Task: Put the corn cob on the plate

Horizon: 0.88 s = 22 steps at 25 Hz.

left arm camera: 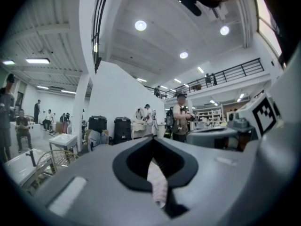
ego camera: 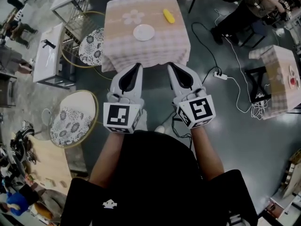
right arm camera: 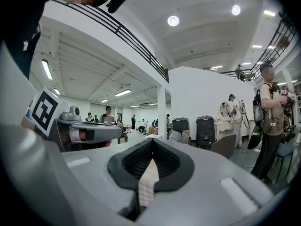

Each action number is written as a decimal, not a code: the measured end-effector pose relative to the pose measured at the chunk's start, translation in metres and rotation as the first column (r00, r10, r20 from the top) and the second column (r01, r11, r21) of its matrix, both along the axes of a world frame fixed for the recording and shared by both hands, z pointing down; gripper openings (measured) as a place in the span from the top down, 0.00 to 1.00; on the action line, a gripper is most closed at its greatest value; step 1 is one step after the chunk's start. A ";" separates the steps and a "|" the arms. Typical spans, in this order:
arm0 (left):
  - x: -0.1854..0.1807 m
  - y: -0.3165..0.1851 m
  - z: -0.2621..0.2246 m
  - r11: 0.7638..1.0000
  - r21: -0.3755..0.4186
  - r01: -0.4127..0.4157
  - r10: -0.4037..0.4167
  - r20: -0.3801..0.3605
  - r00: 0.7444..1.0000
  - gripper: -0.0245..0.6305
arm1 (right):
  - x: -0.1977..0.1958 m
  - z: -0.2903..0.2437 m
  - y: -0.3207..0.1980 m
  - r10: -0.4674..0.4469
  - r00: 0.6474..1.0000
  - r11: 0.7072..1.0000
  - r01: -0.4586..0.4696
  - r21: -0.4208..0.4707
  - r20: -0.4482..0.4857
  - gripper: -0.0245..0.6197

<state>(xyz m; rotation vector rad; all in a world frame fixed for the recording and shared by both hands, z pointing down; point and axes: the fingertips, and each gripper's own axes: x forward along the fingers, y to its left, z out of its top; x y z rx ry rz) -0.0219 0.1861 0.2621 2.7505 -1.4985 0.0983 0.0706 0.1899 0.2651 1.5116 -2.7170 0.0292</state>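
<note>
worktop: only a checked sliver shows, rest hidden by left hand-held gripper | person's torso: cut by bottom edge

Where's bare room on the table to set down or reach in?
Free on the table: near strip between plate and front edge; right half in front of the corn cob. Crowded: far middle, flower mat, plate, corn cob.

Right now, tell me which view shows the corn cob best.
The head view: the corn cob lies in plain sight on the checked table, to the upper right of the plate and apart from it. Both gripper views look level across the room and show no cob.
</note>
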 end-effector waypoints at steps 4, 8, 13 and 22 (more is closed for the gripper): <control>-0.009 -0.037 -0.001 1.000 -0.001 -0.008 0.008 -0.010 1.000 0.95 | -0.007 0.000 -0.037 0.018 1.000 1.000 -0.018 -0.005 -0.003 0.96; -0.019 -0.075 -0.003 1.000 0.001 -0.020 0.020 -0.001 1.000 0.95 | -0.016 -0.001 -0.074 0.036 0.999 0.999 -0.036 -0.011 -0.004 0.96; -0.033 -0.118 -0.005 0.999 0.003 -0.041 0.041 0.005 0.999 0.95 | -0.027 -0.005 -0.117 0.062 0.998 0.998 -0.062 -0.017 -0.013 0.96; -0.067 -0.185 -0.010 0.999 0.007 -0.054 0.054 -0.027 0.998 0.95 | -0.053 -0.011 -0.182 0.102 0.995 0.995 -0.102 -0.013 -0.021 0.96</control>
